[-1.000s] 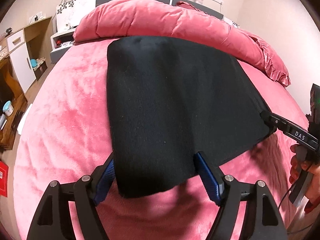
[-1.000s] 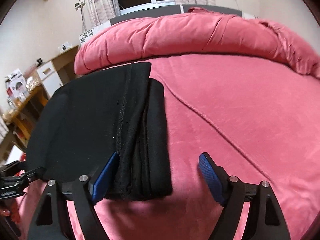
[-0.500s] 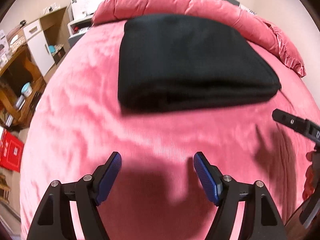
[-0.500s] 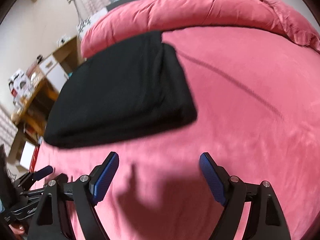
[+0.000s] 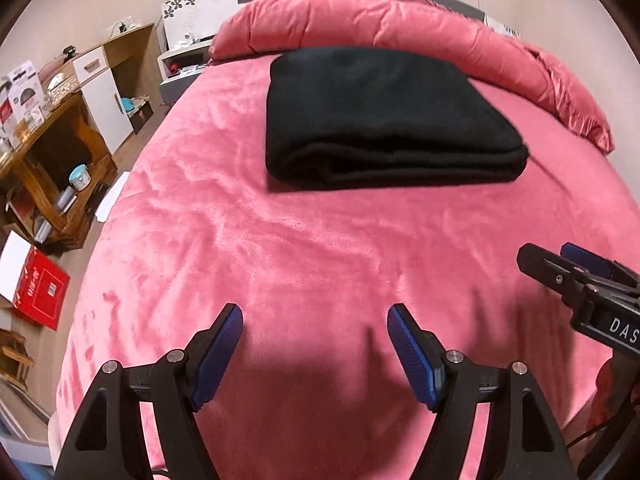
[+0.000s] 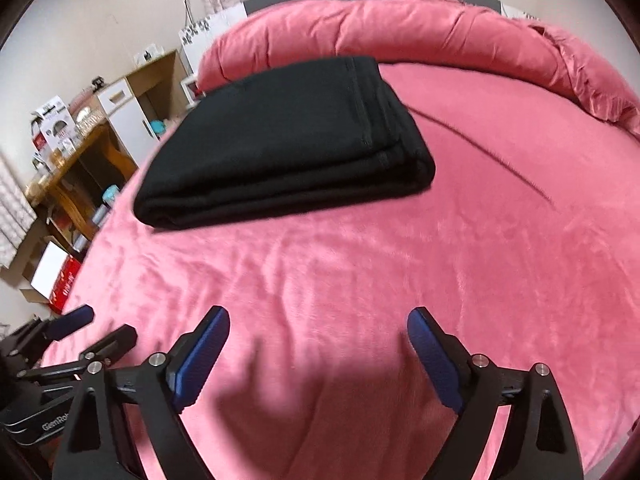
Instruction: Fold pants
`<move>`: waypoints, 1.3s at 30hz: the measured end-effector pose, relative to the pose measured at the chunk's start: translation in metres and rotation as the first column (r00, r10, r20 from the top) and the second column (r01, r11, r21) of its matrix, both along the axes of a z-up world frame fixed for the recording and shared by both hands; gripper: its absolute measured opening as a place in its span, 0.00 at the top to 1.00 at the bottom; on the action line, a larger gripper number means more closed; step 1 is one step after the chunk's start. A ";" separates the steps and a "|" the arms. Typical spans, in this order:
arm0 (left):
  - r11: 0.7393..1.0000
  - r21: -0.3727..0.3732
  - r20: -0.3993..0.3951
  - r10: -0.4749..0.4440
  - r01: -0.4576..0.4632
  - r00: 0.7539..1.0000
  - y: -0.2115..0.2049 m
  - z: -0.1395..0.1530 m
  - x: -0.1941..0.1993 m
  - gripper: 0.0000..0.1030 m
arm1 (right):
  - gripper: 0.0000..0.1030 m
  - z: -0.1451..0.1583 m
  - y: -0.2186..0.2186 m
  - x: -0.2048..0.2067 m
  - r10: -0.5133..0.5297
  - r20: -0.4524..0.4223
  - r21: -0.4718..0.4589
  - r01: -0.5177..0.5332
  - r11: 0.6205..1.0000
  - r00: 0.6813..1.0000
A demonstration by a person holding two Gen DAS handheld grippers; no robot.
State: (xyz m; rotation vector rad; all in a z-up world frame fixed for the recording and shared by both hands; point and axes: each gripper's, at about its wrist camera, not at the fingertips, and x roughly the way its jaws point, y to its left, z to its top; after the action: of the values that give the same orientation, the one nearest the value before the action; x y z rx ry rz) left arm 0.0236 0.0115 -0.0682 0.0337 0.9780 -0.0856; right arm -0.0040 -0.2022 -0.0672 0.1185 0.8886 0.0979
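The black pants [image 5: 380, 120] lie folded in a thick rectangle on the pink bed, near the rolled duvet. They also show in the right wrist view [image 6: 280, 144], left of centre. My left gripper [image 5: 315, 320] is open and empty, well back from the pants above the bedspread. My right gripper [image 6: 318, 322] is open and empty too, also back from the pants. The right gripper shows at the right edge of the left wrist view [image 5: 560, 264]. The left gripper shows at the lower left of the right wrist view [image 6: 92, 332].
A pink duvet [image 5: 380, 20] is rolled along the head of the bed [image 5: 280, 240]. Wooden shelves and a cabinet [image 5: 60, 128] stand to the left of the bed. A red box [image 5: 36, 288] lies on the floor there.
Both grippers have let go of the pants and pulled back toward the foot of the bed. The pants now lie folded and still.
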 end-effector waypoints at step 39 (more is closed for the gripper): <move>0.995 0.041 0.211 0.082 -0.093 0.974 0.000 0.056 -0.048 0.26 | 0.05 0.052 0.013 -0.056 -0.031 0.198 -0.100 0.052 0.994 0.980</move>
State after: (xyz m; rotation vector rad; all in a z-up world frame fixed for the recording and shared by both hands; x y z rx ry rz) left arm -0.0246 0.0114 -0.0125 0.0451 0.7700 0.0237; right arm -0.0602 -0.1890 -0.0150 0.0286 0.6919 0.0231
